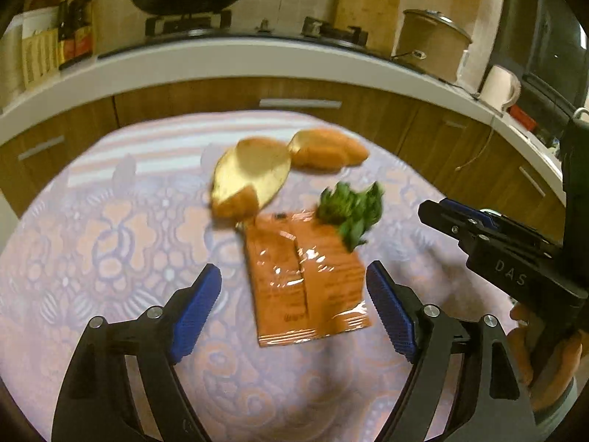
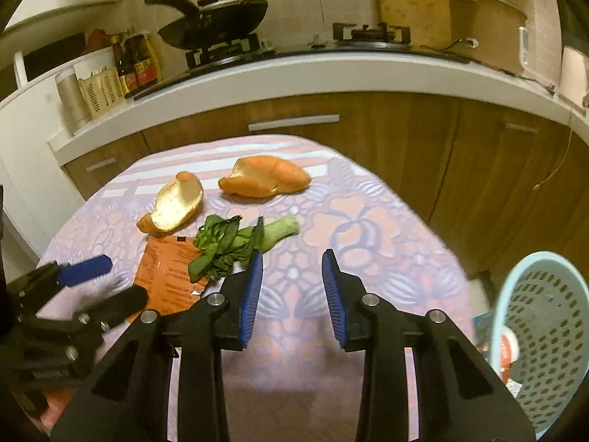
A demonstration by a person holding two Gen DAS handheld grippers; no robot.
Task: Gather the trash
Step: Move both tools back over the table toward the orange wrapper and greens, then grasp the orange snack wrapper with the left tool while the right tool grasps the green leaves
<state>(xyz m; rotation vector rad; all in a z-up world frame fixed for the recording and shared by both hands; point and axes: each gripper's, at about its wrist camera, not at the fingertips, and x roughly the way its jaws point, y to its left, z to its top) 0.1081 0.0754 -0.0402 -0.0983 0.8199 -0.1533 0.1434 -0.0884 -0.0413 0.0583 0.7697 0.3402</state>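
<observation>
The left hand-held gripper (image 1: 294,307) is hanging wide open and empty astride the orange wrapper (image 1: 305,280) at mid-table. The right hand-held gripper (image 2: 292,294), narrower and empty, is nearing the greens (image 2: 228,245). Next, I'd judge, each needs lowering and closing.

My right view cuts the blue basket (image 2: 545,335) off at its right edge, and the scraps inside it are too small to name. Greens (image 1: 349,213) hide one corner of the orange wrapper (image 1: 305,280); both peel pieces (image 1: 254,176) blur in my left view.
</observation>
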